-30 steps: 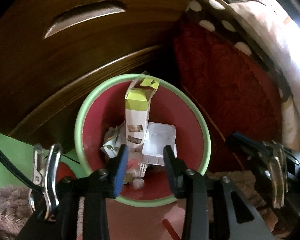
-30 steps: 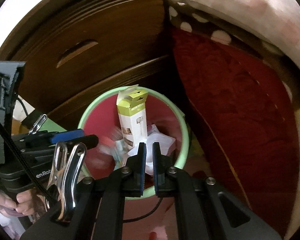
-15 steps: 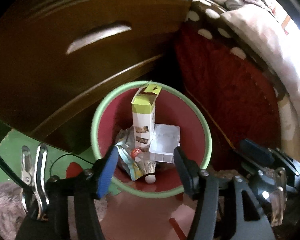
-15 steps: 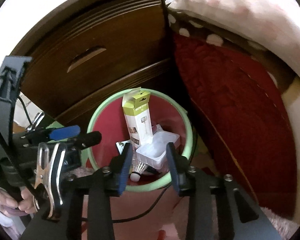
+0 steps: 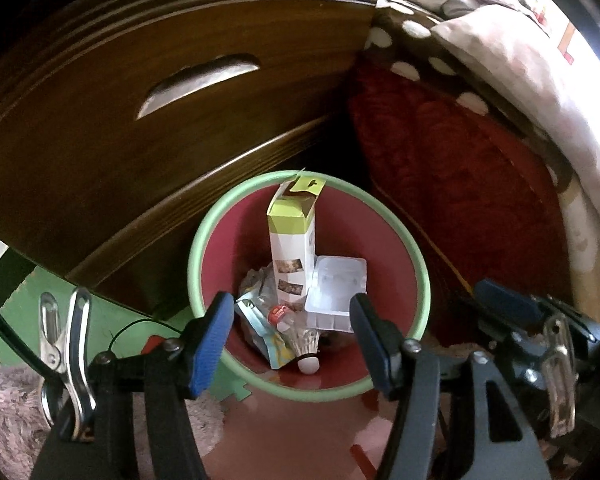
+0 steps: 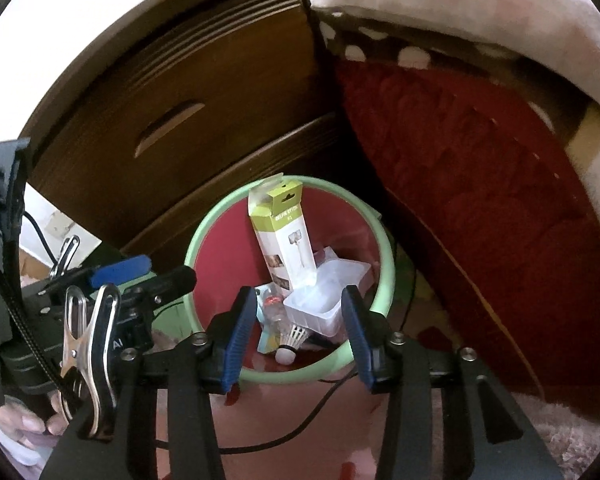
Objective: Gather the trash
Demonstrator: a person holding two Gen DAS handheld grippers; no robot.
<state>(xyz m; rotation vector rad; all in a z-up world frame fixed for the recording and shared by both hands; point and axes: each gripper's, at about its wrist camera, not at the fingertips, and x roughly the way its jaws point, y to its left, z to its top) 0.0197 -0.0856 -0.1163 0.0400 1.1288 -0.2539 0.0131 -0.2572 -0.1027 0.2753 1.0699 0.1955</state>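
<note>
A red bin with a pale green rim [image 5: 420, 264] [image 6: 204, 240] stands on the floor below both grippers. Inside it a tall white and green box [image 5: 292, 248] [image 6: 288, 240] leans upright. A clear plastic tray [image 5: 338, 292] [image 6: 324, 300], a shuttlecock [image 5: 306, 344] [image 6: 292, 342], a small red-capped bottle [image 5: 278, 314] and a foil wrapper [image 5: 268, 336] lie beside it. My left gripper [image 5: 291, 320] hangs open over the bin's near side, nothing between its blue pads. My right gripper [image 6: 299, 308] is open above the bin too, also empty. The left gripper [image 6: 152, 274] shows at the left of the right wrist view.
A dark wooden drawer front with a cut-out handle [image 5: 196, 84] stands behind the bin. A red quilted cushion [image 5: 460, 168] and spotted bedding press in on the right. A fluffy rug [image 5: 8, 408] and green mat [image 5: 112, 320] lie left. A black cable [image 6: 300, 428] crosses the floor.
Both grippers have opened. The clear tray left the right gripper and the shuttlecock left the left gripper; both now lie in the bin. The left gripper has drawn back a little.
</note>
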